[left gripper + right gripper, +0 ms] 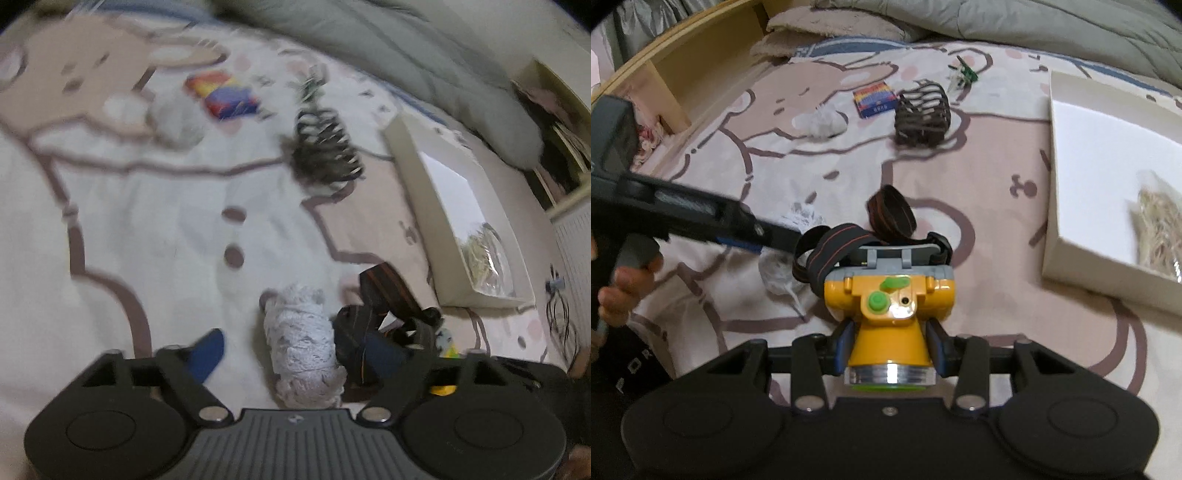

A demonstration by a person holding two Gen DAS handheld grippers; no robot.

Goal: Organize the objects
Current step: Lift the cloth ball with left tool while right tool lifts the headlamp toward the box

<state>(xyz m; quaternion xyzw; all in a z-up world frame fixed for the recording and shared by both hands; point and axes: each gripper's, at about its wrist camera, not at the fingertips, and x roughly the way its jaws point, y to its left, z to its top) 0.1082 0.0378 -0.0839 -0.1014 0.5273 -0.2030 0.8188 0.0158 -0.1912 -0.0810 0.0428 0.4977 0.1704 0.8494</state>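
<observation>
Right gripper (890,349) clamped on yellow plastic headlamp (888,306); open white cardboard box (1082,273) lies to its right. Left gripper (295,354) spread open astride the white crumpled mesh bundle (303,350), not gripping it.

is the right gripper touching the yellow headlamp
Touching. The right wrist view shows the right gripper closed on the yellow headlamp, its blue pads pressed against both sides of the lamp's cone with no gap.
</observation>
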